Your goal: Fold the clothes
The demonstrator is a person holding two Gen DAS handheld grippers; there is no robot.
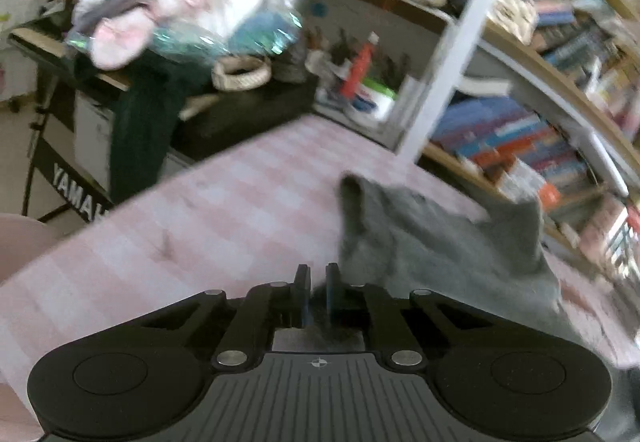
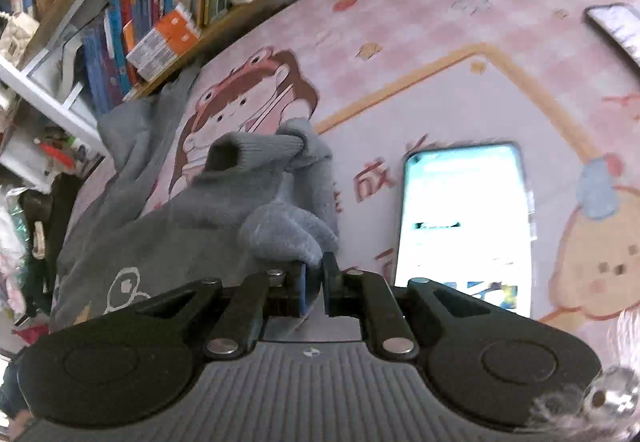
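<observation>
Sweater (image 2: 168, 226) left of phone (image 2: 464, 217)

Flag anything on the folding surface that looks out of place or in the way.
A phone with its screen lit lies flat on the pink cartoon mat, right beside the bunched grey garment that the right gripper pinches. A second phone sits at the mat's far edge. Both crowd the folding area.
</observation>
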